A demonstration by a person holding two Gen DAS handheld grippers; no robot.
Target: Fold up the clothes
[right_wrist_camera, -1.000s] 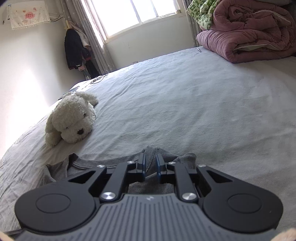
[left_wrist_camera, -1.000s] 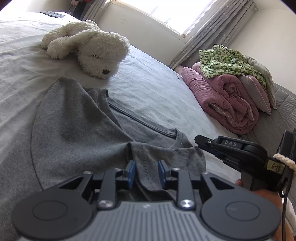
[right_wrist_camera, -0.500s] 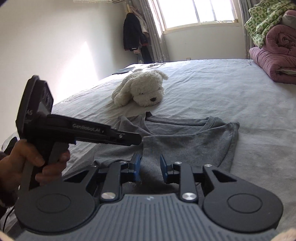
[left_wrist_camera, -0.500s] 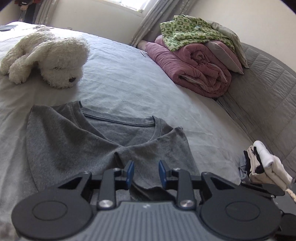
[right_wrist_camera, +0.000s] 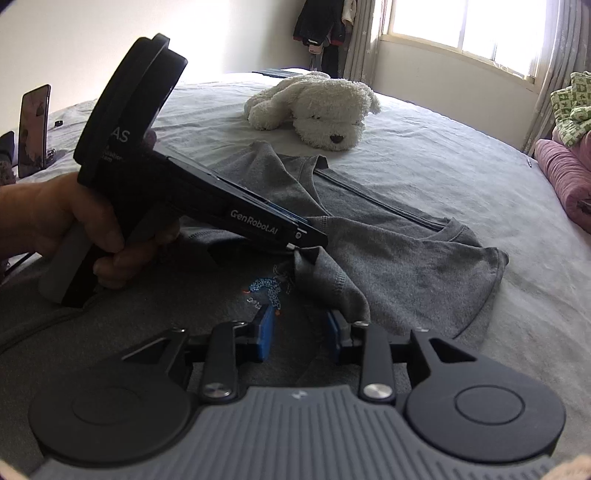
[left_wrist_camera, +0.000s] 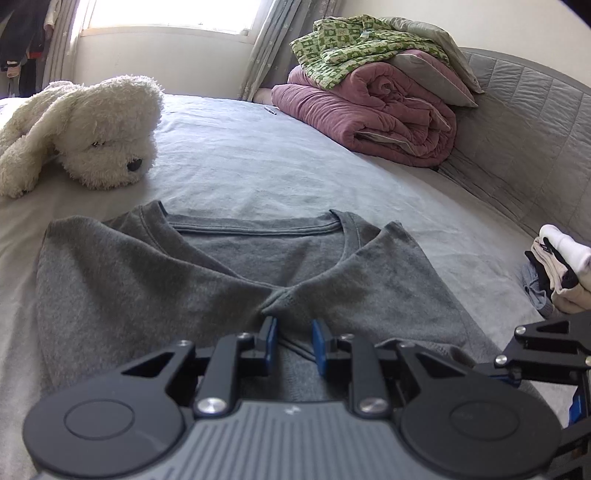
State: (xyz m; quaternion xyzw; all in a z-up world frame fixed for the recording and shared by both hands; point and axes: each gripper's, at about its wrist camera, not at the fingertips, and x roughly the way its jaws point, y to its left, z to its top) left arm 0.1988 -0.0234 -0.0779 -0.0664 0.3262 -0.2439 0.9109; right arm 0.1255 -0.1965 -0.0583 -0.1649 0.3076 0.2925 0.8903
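White plush dog (left_wrist_camera: 92, 129) beyond shirt (left_wrist_camera: 229, 280)

White plush dog (left_wrist_camera: 92, 129), rolled pink quilt (left_wrist_camera: 373, 114), green patterned cloth (left_wrist_camera: 354, 44), propped phone (right_wrist_camera: 34, 129)

A bedroom in a home is shown: most of both views is taken up by a wide bed (left_wrist_camera: 258, 162) covered with a pale grey sheet, bordered by a quilted grey headboard (left_wrist_camera: 517, 122). A rolled pink duvet (left_wrist_camera: 373, 114) topped with a green patterned blanket (left_wrist_camera: 354, 44) is stacked at the bed's edge, and a white plush dog (right_wrist_camera: 321, 107) is laid on the sheet. A curtained window (right_wrist_camera: 480, 33) is seen in the far wall, and dark clothes (right_wrist_camera: 321, 22) are hung beside it
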